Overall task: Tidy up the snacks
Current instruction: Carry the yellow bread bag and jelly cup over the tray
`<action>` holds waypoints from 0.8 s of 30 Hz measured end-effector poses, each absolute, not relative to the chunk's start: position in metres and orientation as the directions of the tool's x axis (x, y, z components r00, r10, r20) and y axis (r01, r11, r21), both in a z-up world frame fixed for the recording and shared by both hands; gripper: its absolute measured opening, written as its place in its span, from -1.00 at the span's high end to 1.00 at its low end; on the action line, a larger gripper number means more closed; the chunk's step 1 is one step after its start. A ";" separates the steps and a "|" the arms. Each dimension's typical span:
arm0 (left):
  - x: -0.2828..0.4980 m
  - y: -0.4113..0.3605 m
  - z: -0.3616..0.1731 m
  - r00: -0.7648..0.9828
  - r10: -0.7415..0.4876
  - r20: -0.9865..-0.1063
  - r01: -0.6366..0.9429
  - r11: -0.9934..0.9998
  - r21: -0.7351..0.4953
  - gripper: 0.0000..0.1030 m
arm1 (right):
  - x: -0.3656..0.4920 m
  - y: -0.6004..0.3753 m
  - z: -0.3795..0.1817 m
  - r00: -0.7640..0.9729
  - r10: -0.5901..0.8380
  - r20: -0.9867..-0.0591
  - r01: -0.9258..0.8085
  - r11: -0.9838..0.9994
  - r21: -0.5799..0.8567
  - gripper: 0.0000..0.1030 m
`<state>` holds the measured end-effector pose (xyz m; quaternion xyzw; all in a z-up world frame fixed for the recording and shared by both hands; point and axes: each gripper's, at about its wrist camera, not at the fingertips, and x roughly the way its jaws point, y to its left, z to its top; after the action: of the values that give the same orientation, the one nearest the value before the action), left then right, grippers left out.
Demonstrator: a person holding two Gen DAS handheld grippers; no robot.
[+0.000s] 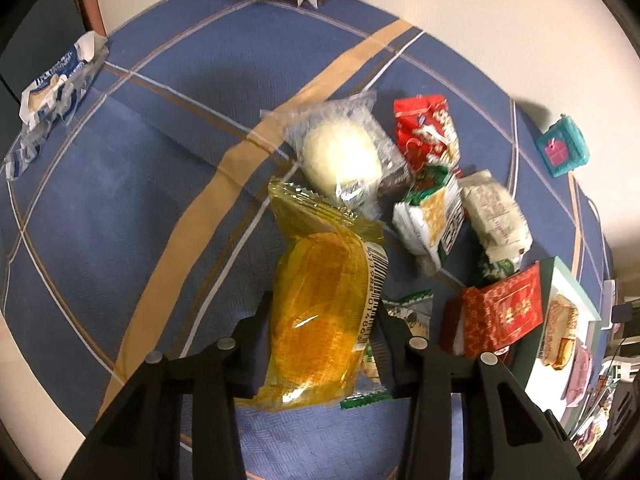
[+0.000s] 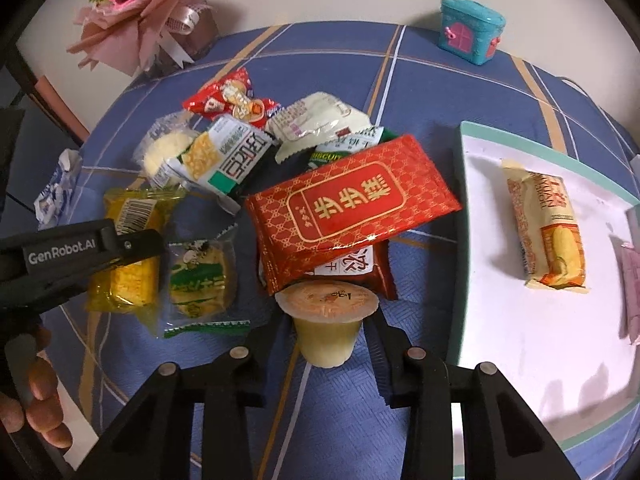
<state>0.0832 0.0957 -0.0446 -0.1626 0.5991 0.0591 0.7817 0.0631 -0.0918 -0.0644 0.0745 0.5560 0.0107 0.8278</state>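
early in the sort, judging by the spread. only one biscuit pack (image 2: pixel 546 228) lies fully in view in the white tray (image 2: pixel 520 344), plus a pink item (image 2: pixel 632 292) cut off at the tray's right edge.

left tongs (image 1: pixel 324 320) clamped on the yellow cake pack (image 1: pixel 320 312), fingers (image 1: pixel 262 312) pressing both flanks of the wrapper; seen from the right wrist view as a black jaw over that same pack (image 2: pixel 124 256), which sits at the left end of the pile. right tongs (image 2: pixel 326 332) narrowed onto the jelly cup (image 2: pixel 326 320), which stands upright on the surface (image 2: pixel 352 408) just in front of the big red pack (image 2: pixel 352 208) and left of the tray. both grips look made, neither item yet carried to the tray.

still loose on the blue cloth: big red pack propped on another red wrapper, green-and-white cracker pack (image 2: pixel 224 156), round white cake in clear film (image 2: pixel 164 152), red peanut bag (image 2: pixel 232 96), pale pack (image 2: pixel 320 120), small green cookie pack (image 2: pixel 200 280) beside the yellow one. well apart at the far left, a blue-and-white wrapper (image 1: pixel 56 80).

roughly two in, two in hand, seven or so left. not part of the sort, probably: teal toy box (image 2: pixel 472 30) and pink bouquet (image 2: pixel 148 8) at the back.
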 end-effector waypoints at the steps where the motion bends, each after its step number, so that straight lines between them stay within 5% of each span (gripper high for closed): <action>1: 0.083 0.095 -0.040 0.285 -0.100 -0.953 -0.286 0.940 -0.184 0.13 | 0.062 -0.094 -0.062 0.384 0.101 -0.918 0.070 0.988 0.138 0.23; 16: 0.066 0.089 0.004 0.406 -0.093 -0.909 -0.251 0.945 -0.209 0.13 | 0.036 -0.121 -0.014 0.473 0.097 -0.876 0.133 0.975 0.180 0.24; 24: 0.063 0.046 0.012 0.400 -0.135 -0.907 -0.124 0.972 -0.199 0.13 | 0.029 -0.183 -0.015 0.451 0.012 -0.892 0.314 0.934 0.171 0.24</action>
<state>0.0631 0.0456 0.0122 -0.1182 0.5477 -0.0032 0.8283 0.0290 -0.1827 -0.0148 0.1579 0.5159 -0.0901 0.8371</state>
